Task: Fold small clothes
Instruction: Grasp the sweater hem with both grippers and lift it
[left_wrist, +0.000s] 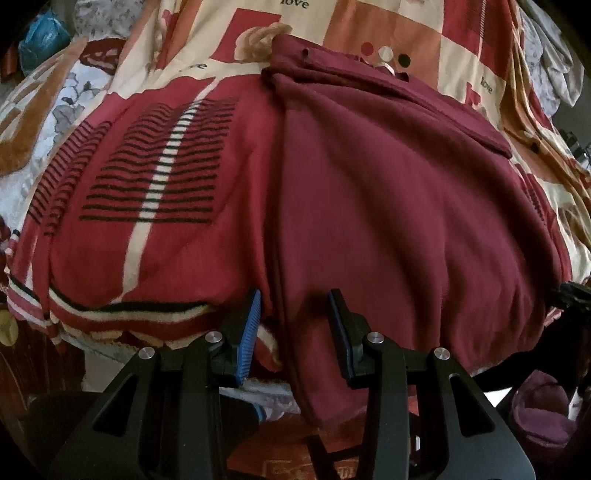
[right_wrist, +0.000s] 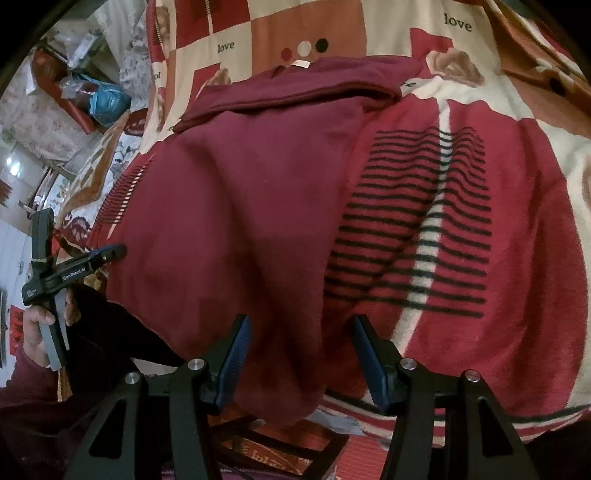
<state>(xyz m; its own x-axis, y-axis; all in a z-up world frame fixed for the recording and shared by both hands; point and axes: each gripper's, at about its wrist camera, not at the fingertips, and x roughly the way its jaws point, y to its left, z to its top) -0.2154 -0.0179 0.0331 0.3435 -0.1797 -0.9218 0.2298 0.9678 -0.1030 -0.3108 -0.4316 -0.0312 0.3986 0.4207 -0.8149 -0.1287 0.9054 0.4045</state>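
Note:
A maroon garment (left_wrist: 399, 206) lies spread on the patterned blanket (left_wrist: 166, 166), its near hem hanging over the bed's front edge. It also shows in the right wrist view (right_wrist: 236, 221), with a folded part at its far end (right_wrist: 295, 88). My left gripper (left_wrist: 295, 332) is open, its blue-padded fingers either side of the garment's near left edge. My right gripper (right_wrist: 299, 354) is open just above the garment's near right corner, holding nothing. The left gripper also shows from the side in the right wrist view (right_wrist: 110, 254), at the garment's other near corner.
The blanket (right_wrist: 480, 221) covers the bed, red and cream with black stripes and "love" print. A blue bag (right_wrist: 107, 99) and clutter lie at the far left. A patterned rug (right_wrist: 280, 454) lies on the floor below the bed edge. A maroon slipper (left_wrist: 539, 410) sits on the floor at the right.

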